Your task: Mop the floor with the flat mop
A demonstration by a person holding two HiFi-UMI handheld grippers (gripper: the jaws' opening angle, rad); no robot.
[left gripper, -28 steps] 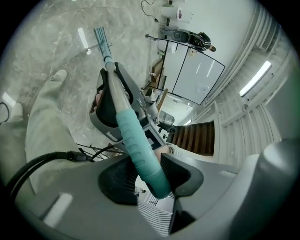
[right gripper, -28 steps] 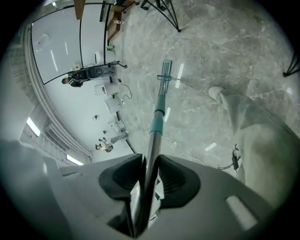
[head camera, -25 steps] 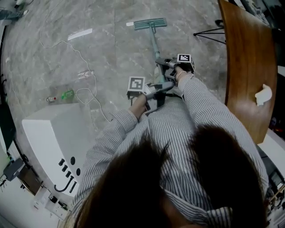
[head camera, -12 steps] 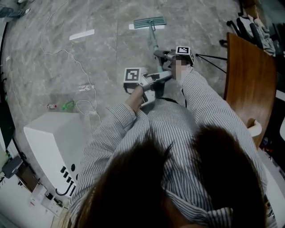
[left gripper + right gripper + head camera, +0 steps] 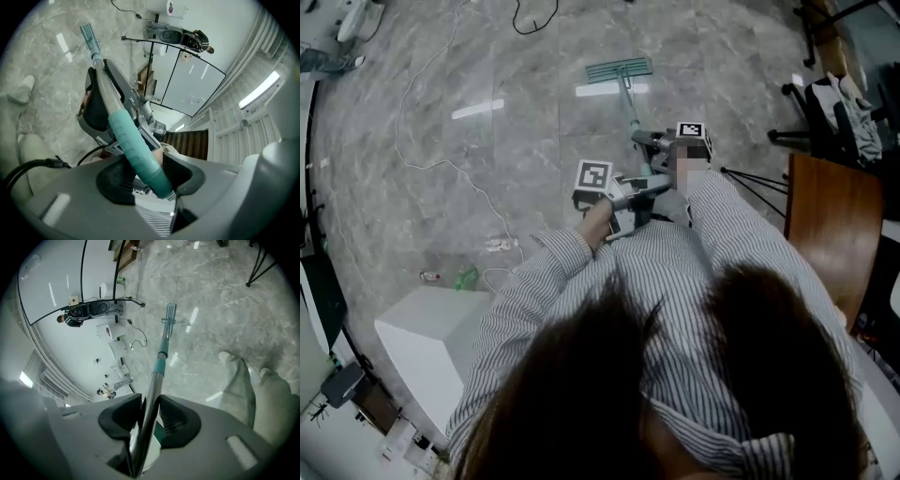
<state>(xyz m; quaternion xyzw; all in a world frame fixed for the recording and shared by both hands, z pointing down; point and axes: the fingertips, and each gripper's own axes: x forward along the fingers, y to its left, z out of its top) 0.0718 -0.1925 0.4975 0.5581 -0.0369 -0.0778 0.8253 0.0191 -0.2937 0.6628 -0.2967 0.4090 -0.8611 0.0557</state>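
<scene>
1. Grey marble floor [image 5: 487, 112] fills the head view, glossy, with pale strips of reflected light.
2. A person in a striped shirt [image 5: 675, 281] stands over it, both sleeves reaching forward.
3. A white cabinet [image 5: 431, 342] sits at the lower left, and a brown wooden table [image 5: 825, 225] runs along the right edge.
4. The flat mop [image 5: 620, 70] is ahead of the person, well apart from both pieces of furniture. Its teal head seems to lie flat on the floor, though it is small in every view. The handle slants back from the head to the two grippers.
5. The left gripper [image 5: 145, 176] is nearer the person's body, at the handle's top end. Its jaws are pressed onto the ribbed teal grip [image 5: 133, 150].
6. The right gripper [image 5: 147, 416] is farther down the handle. Its dark jaws pinch the bare metal shaft [image 5: 152, 390] from both sides.
7. A thin white cable [image 5: 459, 173] snakes across the floor to the left of the mop. A small green thing [image 5: 467, 277] near the cabinet is too small to identify.
</scene>
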